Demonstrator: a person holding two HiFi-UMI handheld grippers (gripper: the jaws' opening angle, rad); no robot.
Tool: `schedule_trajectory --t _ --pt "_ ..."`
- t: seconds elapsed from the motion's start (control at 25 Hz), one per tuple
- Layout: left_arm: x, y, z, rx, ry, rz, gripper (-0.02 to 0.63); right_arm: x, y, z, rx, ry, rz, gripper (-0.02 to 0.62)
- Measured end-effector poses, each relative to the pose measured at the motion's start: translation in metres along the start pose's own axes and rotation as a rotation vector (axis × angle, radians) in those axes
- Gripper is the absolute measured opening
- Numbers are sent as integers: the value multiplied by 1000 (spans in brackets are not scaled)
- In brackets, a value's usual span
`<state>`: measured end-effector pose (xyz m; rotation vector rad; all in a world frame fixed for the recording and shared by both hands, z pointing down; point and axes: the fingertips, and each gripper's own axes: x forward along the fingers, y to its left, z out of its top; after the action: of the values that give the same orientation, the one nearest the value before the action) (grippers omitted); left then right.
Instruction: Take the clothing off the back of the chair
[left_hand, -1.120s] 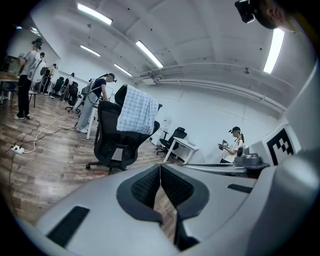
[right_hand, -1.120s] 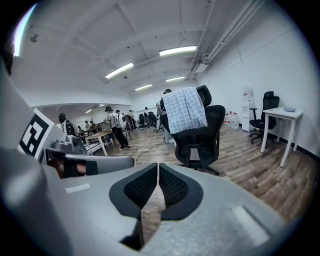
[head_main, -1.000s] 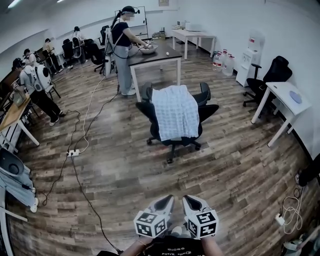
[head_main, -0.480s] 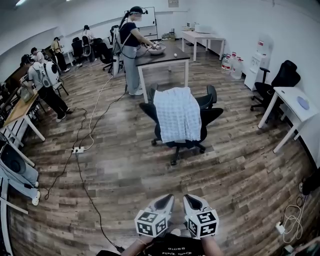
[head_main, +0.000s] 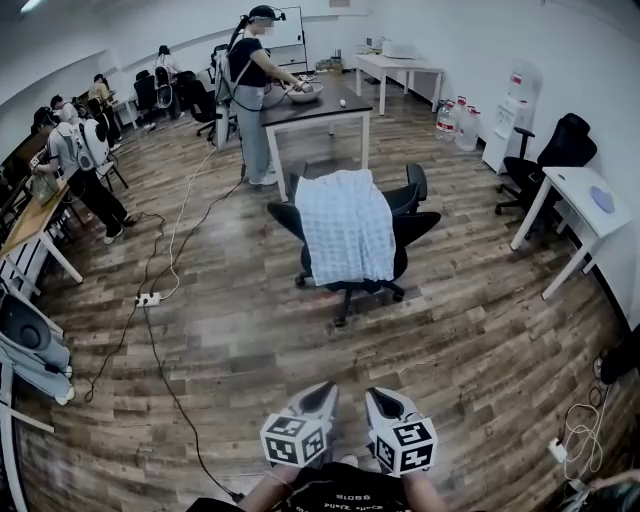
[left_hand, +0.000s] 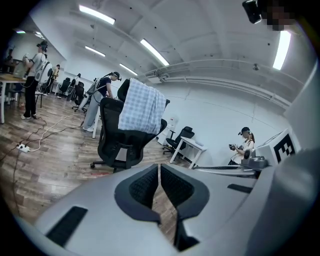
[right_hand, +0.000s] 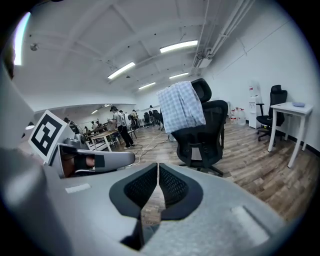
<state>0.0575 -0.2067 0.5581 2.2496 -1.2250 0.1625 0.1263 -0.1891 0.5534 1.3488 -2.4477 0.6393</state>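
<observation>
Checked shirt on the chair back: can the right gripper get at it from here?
Probably not yet. The right gripper is well short of the checked shirt, fingers shut; only floor lies between, so the way looks free.

a pale blue-and-white checked shirt (head_main: 347, 226) drapes a black chair (head_main: 415, 222).

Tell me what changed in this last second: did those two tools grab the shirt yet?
Hardly anything; the view only swayed slightly. The left gripper and right gripper stay side by side, low in front of the person, jaws shut and empty, well short of the chair. The checked shirt still hangs over the chair's back, untouched.
</observation>
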Motion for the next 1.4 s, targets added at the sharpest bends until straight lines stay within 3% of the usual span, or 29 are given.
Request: schedule_trajectory --t 0.32,0.6,0.64,0.76,0.92,1.12,1.4 --pt "29 19 23 -2 3 -5 0 23 -24 26 4 -20 -31 6" --pt "51 54 52 -33 -48 52 5 54 -42 42 2 -16 -45 6" --pt "55 57 56 -34 -47 48 13 59 -44 47 1 -19 -46 6" --pt "69 64 69 -39 -38 19 118 71 -49 63 -5 -34 -46 6" --pt "86 71 81 -31 -26 -14 139 86 -59 79 -3 -51 -61 8" --pt "105 83 98 -35 -15 -40 195 106 -67 97 1 -53 -54 174" --pt "124 107 128 -43 -38 -37 260 127 -82 131 -10 -118 -113 347"
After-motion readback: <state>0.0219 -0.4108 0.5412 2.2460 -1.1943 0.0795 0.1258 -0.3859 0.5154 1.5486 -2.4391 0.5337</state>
